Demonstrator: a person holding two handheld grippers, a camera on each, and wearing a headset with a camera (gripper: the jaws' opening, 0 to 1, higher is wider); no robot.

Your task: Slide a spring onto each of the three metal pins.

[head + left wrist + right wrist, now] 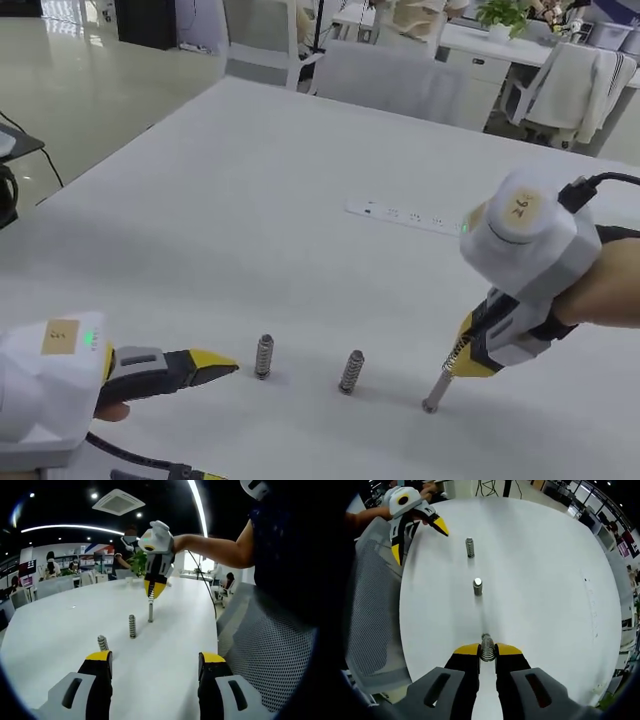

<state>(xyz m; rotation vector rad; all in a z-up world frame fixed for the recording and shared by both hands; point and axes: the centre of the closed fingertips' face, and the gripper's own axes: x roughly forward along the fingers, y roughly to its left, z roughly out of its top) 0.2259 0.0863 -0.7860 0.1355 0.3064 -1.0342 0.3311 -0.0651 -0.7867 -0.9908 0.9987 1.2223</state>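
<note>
The right tool (488,652) is clamped on a spring (458,352), its yellow-tipped jaws pinching the coils from both sides. It holds the spring at the top of the third pin (436,392), which stands on the white worktop (250,200). I cannot tell how far the spring has gone over the pin's tip. The left tool (156,656) has its jaws apart and holds nothing, hovering low just beside the row.

The middle pin (351,371) and the far pin (264,356) each carry a spring, so by my reckoning this is the last of the three.

The spring looks light and slim. It is probably springy enough to bow or shoot out sideways if squeezed hard (bare steel coils are slippery too). A grip across the upper coils seems best, leaving the lower end free to find the pin. It should be kept in line with the pin, which may tip if nudged from the side.

A round label (522,207) on the right tool bears dark characters that I cannot read with confidence. A tan sticker (62,335) on the left tool is too blurred to read. A white power strip (405,215) lies further back on the worktop, with no legible marking.
</note>
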